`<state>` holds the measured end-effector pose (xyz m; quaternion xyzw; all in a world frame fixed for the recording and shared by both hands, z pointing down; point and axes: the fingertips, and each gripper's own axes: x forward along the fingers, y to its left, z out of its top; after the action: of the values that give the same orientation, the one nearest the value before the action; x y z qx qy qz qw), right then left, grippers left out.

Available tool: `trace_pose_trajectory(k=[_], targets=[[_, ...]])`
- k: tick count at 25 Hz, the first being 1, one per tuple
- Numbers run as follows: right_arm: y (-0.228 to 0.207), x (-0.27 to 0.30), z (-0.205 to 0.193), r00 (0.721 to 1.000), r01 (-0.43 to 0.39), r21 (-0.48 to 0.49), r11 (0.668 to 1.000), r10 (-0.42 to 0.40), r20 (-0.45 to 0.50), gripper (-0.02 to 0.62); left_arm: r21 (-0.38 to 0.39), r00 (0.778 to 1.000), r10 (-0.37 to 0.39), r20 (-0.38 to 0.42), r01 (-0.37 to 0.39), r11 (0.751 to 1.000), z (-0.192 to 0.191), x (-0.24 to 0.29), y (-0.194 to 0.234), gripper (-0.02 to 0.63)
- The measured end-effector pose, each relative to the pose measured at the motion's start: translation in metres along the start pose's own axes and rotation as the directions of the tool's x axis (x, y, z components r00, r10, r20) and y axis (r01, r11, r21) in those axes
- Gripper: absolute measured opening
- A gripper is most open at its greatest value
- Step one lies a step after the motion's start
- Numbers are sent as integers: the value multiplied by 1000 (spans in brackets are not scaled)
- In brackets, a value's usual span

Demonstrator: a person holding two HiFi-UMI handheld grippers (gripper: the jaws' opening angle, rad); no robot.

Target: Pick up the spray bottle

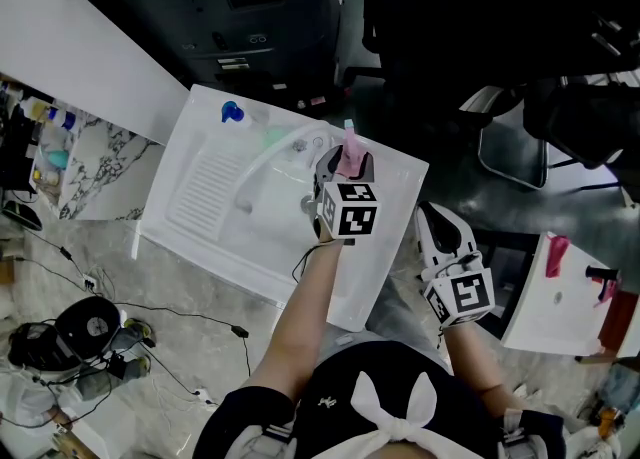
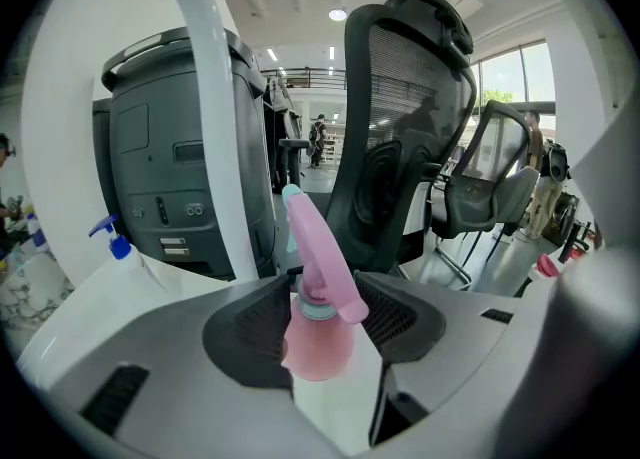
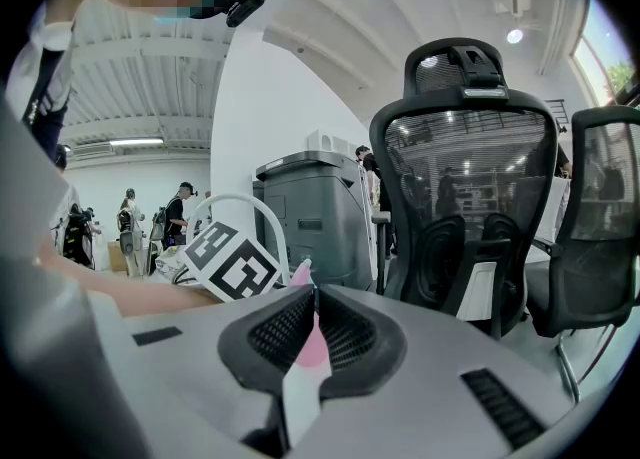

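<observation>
A pink spray bottle (image 1: pixel 351 154) with a pale blue nozzle stands upright on the white sink unit (image 1: pixel 200 197), near its far right corner. My left gripper (image 1: pixel 346 161) reaches over the unit and straddles the bottle. In the left gripper view the spray bottle (image 2: pixel 318 332) stands between the two dark pads (image 2: pixel 250 332), close to the left one; a thin strip of white shows on its right, so the jaws are open around it. My right gripper (image 1: pixel 443 234) hangs off the unit's right edge with its jaws shut and empty (image 3: pixel 312 322).
A blue-capped bottle (image 1: pixel 231 112) stands at the unit's back left, and a curved white faucet (image 1: pixel 262 159) arches over the basin. Black office chairs (image 1: pixel 540 67) and a grey printer (image 1: pixel 250 17) stand beyond. Cables and gear (image 1: pixel 90 332) lie on the floor at left.
</observation>
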<state>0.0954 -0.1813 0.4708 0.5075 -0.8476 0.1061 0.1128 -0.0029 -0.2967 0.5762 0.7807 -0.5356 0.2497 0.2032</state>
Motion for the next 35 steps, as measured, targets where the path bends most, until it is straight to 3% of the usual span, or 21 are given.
trace_pose_trajectory(k=[7, 27, 35], targets=[[0, -1, 0, 1000, 0, -3, 1000, 0, -3, 29, 15, 1000, 22, -5, -22, 1000, -2, 0, 4, 156], [0, -12, 3, 1000, 21, -12, 1000, -21, 7, 29, 55, 1000, 19, -25, -17, 998, -3, -2, 3, 150], [2, -19, 5, 1000, 17, -13, 1000, -17, 11, 29, 49, 1000, 13, 9, -13, 999, 6, -13, 0, 150]])
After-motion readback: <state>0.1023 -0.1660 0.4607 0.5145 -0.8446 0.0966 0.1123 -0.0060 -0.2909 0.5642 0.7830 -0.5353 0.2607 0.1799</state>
